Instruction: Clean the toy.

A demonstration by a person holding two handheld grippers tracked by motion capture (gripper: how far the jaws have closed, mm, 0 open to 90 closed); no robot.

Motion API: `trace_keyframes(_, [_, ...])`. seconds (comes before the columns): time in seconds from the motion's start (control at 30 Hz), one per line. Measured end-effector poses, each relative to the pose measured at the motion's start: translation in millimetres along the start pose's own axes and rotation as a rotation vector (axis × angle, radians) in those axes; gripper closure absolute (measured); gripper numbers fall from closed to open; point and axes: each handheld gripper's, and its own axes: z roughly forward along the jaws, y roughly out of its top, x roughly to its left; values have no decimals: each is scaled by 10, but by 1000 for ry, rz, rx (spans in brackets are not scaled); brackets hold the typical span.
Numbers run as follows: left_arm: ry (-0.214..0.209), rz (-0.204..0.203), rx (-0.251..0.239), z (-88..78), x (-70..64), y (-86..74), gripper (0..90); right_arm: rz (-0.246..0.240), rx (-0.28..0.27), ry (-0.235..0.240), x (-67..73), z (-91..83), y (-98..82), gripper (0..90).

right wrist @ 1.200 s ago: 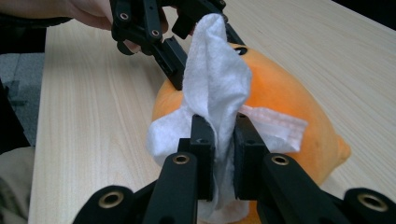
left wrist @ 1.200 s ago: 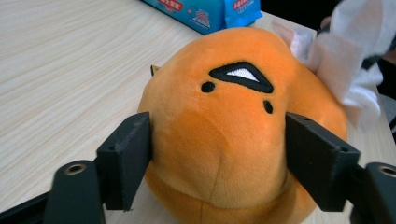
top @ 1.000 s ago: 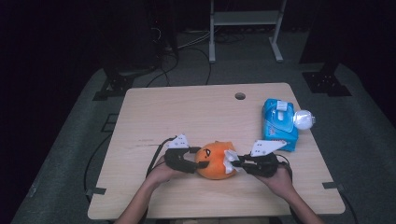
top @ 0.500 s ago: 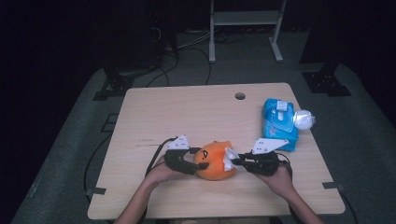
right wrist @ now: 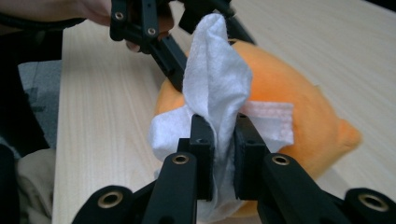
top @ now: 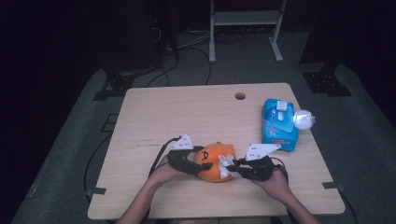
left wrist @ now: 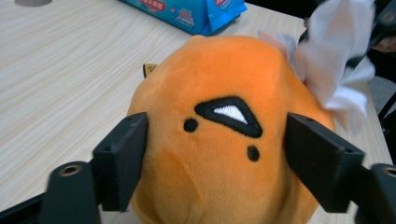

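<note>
An orange plush toy [top: 211, 158] with a stitched black face [left wrist: 224, 112] lies near the table's front edge. My left gripper [top: 198, 164] comes at it from the left, one jaw on each side of the face [left wrist: 217, 123]. Its jaws have just been opening, the plush still between them and both pads still sunk into its sides. From the right, my right gripper [top: 229, 167] is shut on a white wipe [right wrist: 215, 79], which stands up against the plush's [right wrist: 289, 126] side. In the left gripper view the wipe [left wrist: 338, 60] shows at the upper right.
A blue pack of wipes [top: 279, 123] lies at the right of the wooden table [top: 187, 112], a white round thing [top: 303, 119] against its far side. A cable hole [top: 240, 96] sits near the back edge. Dark floor and a metal stand lie beyond.
</note>
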Motion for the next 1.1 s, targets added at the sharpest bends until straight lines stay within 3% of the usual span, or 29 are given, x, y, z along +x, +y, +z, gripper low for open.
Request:
trace_keyframes(0.13, [-8,-8,1,-39,39,-53,288,45,-31,-25,-112,-79,-12,799])
trace_keyframes(0.2, [-15,-10,-3,-45,50,-74,289,90,-37,-39,-203,-126,-63,799])
trace_keyframes(0.3, [-20,-16,1,-67,70,-99,288,96,-16,-68,-245,-162,-101,799])
trace_keyframes(0.4, [-16,-27,-2,-60,67,-102,286,107,-16,-53,-247,-167,-123,799])
trace_keyframes(0.6, [-7,-18,6,-42,51,-99,286,54,-33,-15,-113,-77,-14,801])
trace_keyframes(0.83, [5,-44,1,-39,72,-96,293,66,-29,-29,-169,-136,-37,802])
trace_keyframes(0.97, [30,-67,-5,3,43,-63,290,46,-50,16,-71,-124,14,801])
trace_keyframes(1.1, [43,-59,-8,40,-10,-37,287,5,-11,24,6,-3,42,801])
